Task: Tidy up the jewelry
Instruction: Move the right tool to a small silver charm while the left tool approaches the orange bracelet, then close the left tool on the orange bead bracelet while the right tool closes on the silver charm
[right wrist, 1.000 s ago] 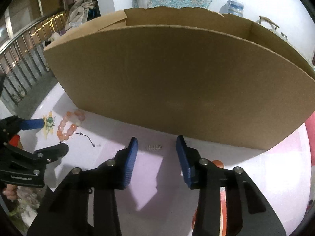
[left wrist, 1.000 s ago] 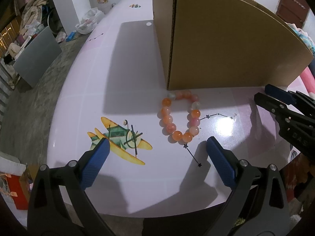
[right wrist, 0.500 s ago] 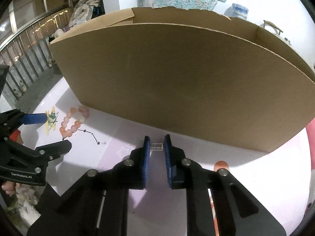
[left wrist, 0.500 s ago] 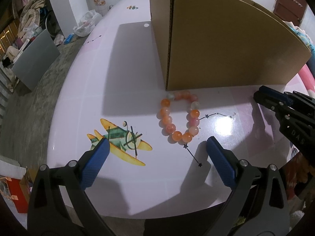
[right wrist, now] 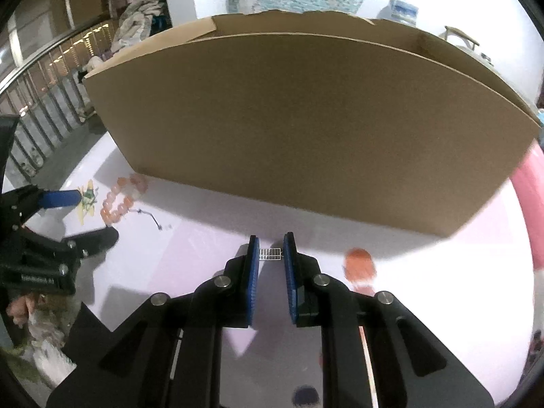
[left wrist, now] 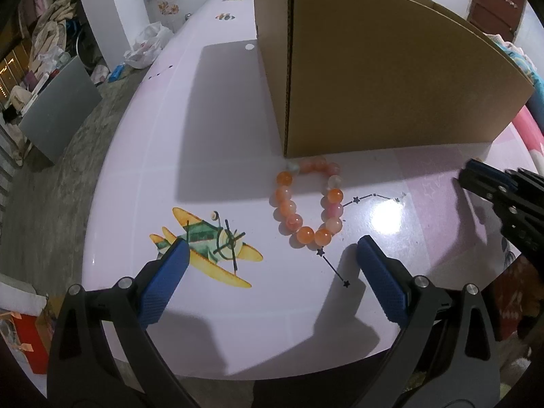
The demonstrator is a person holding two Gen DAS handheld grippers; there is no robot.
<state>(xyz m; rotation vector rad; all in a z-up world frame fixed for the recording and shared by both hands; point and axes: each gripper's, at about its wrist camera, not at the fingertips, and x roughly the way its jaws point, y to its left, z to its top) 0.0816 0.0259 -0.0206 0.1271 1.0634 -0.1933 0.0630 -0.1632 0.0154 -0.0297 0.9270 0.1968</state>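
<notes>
An orange and pink bead bracelet lies on the pale pink table, just in front of the near corner of a tall cardboard box. My left gripper is open and empty, a short way in front of the bracelet. My right gripper is shut on a small silver jewelry piece, pinched between its blue pads and held a little above the table in front of the box's long wall. The bracelet also shows in the right wrist view, at far left. The right gripper shows in the left wrist view.
An airplane sticker and a star-line sticker are on the table top. An orange sticker lies right of my right gripper. A pink roll is at the right edge. The table's near edge runs below my left gripper.
My right gripper has shut on the small silver piece and lifted it off the table. The left gripper stays open and has barely moved.
</notes>
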